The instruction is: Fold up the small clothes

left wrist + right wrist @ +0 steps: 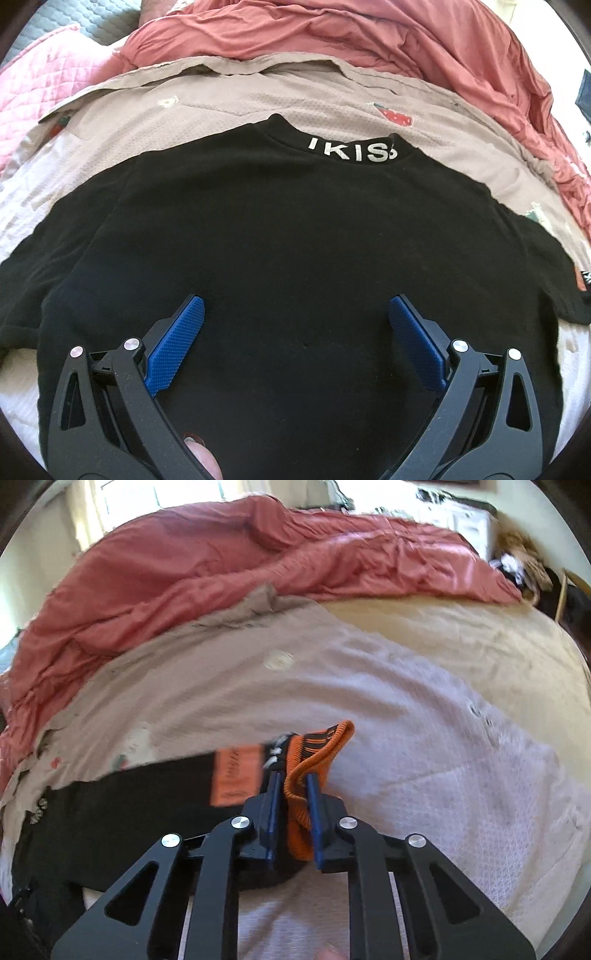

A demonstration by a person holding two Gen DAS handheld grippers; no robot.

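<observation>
Two black plastic grippers, left gripper (295,310) and right gripper (291,786), each built of flat linkage arms with triangular cut-outs. Round silver rivets at every pivot, four per gripper. Blue textured pads (175,343) lining the inner finger faces. Behind the linkages, a bare fingertip (201,459) with a short nail.

Shirt (280,236): hem hidden under left gripper (295,314), both sleeve ends cut off by the frame edge. Collar lettering (352,149) partly cut, can't read in full. Right wrist view blurred; orange patch (236,773) text unreadable. Cuff (314,753) partly hidden between right gripper (293,794) pads. Clutter (517,557) at far right too small to tell. Fingertip (201,461) cut by bottom edge.
</observation>
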